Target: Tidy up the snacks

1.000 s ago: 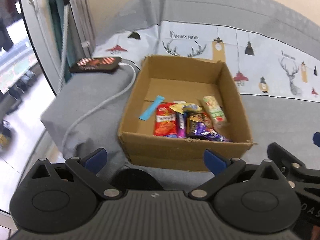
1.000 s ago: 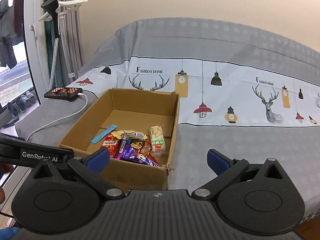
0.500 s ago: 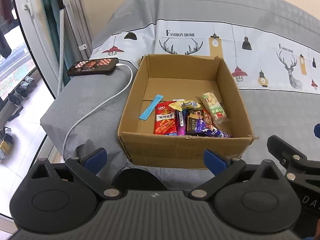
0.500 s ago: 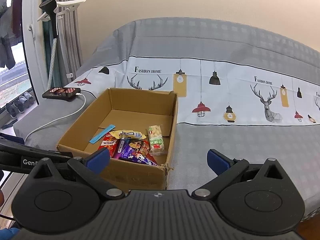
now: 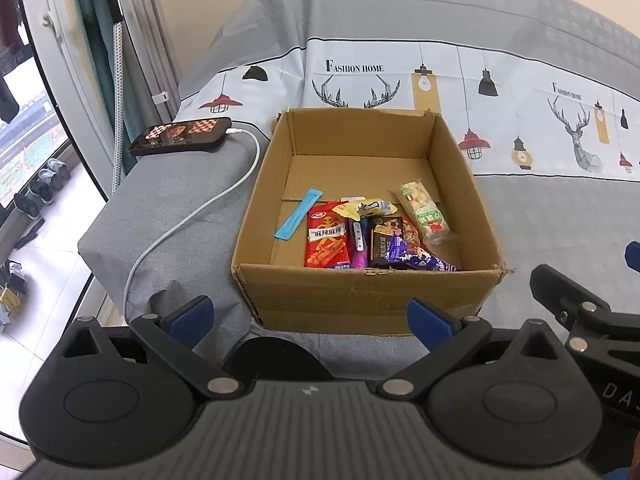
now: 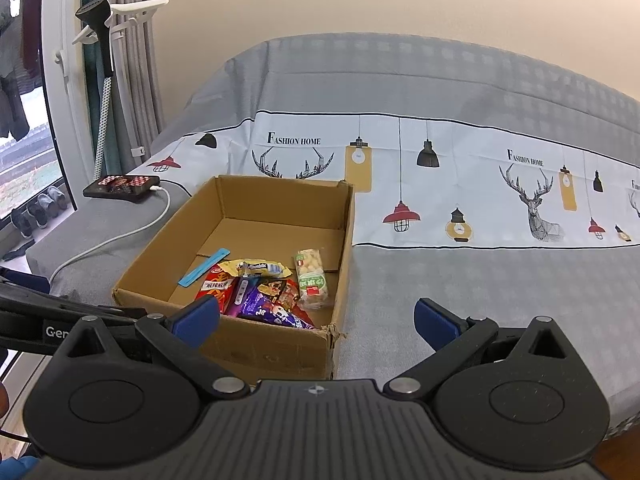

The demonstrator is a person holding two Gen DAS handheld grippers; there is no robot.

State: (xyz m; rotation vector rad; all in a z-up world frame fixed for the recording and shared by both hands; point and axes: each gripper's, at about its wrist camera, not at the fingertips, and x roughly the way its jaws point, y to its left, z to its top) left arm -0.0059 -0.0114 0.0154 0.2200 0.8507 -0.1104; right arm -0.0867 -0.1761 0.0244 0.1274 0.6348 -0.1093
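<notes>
An open cardboard box [image 5: 362, 294] [image 6: 260, 342] sits on the grey bed. Inside lie several snack packets: a red one [image 5: 326, 240] [image 6: 214, 288], a purple one [image 5: 412, 258] [image 6: 272, 310], a clear peanut pack with a green label [image 5: 426, 214] [image 6: 312, 276], a yellow wrapper [image 5: 366, 207] [image 6: 254, 268] and a blue strip [image 5: 298, 219] [image 6: 204, 266]. My left gripper [image 5: 310, 318] is open and empty, in front of the box's near wall. My right gripper [image 6: 318, 320] is open and empty, at the box's near right corner.
A phone [image 5: 182, 135] [image 6: 122, 187] lies on the bed's left corner, with a white charging cable [image 5: 192, 220] [image 6: 112, 242] running past the box. The bed sheet [image 6: 480, 200] stretches right of the box. A window and curtain [image 5: 120, 40] stand at the left.
Both grippers have drawn back and risen slightly; the box shows a little farther off and more from above in the left wrist view. Nothing in the box moved.
</notes>
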